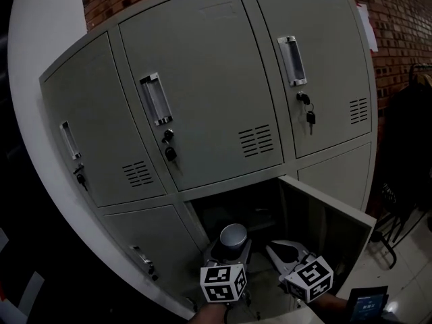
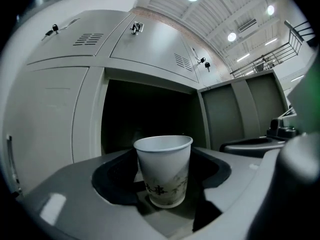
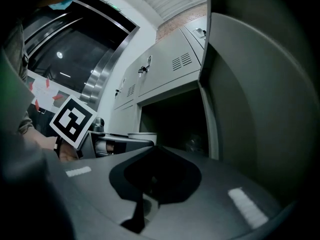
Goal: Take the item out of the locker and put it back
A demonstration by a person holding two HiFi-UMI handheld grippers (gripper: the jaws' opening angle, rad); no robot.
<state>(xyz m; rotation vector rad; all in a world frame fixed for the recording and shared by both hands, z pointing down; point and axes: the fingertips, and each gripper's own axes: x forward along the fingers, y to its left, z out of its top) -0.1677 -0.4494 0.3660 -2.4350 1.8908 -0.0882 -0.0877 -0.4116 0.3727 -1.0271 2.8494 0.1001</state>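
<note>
White paper cup (image 2: 163, 171) stands upright, clamped between the widely spread jaws of my left gripper (image 1: 228, 250), at six o'clock in the head view, before the open locker compartment (image 1: 233, 208). My right gripper (image 1: 289, 252) (at the cup's three o'clock) is closed and empty, beside the open door (image 1: 327, 225).

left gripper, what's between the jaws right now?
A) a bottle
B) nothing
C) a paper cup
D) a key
C: a white paper cup stands upright, clamped between the jaws of the left gripper, in front of the open locker compartment.
</note>
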